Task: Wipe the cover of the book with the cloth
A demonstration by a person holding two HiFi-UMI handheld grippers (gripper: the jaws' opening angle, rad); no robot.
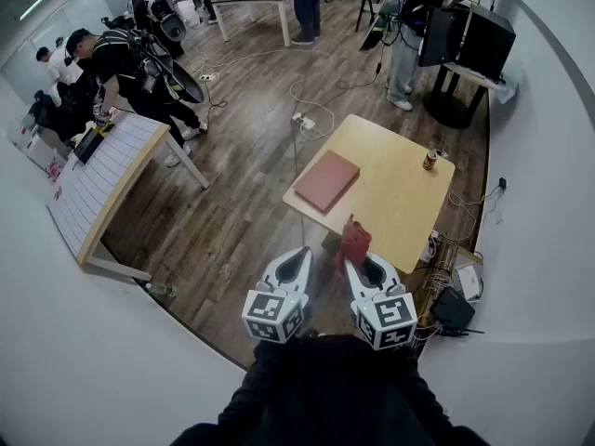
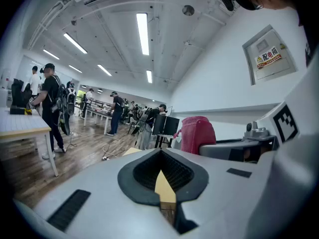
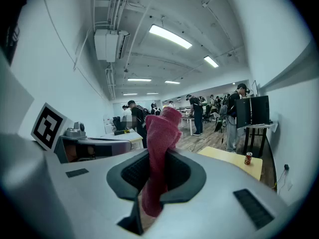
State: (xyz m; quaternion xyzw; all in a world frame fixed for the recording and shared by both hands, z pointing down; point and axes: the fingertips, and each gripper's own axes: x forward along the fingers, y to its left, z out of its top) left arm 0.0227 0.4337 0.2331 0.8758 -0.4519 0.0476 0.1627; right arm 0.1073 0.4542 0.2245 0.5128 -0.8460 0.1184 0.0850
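Head view | right gripper [image 1: 350,261] fingers clamp cloth [image 1: 354,240] | left gripper [image 1: 304,252] fingers together | side by side

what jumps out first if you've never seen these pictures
The pink cloth stands pinched in the shut right gripper, over the near edge of the wooden table. Beyond it a reddish book lies on the table's left corner, with a can at the far edge. The left gripper is shut and empty.
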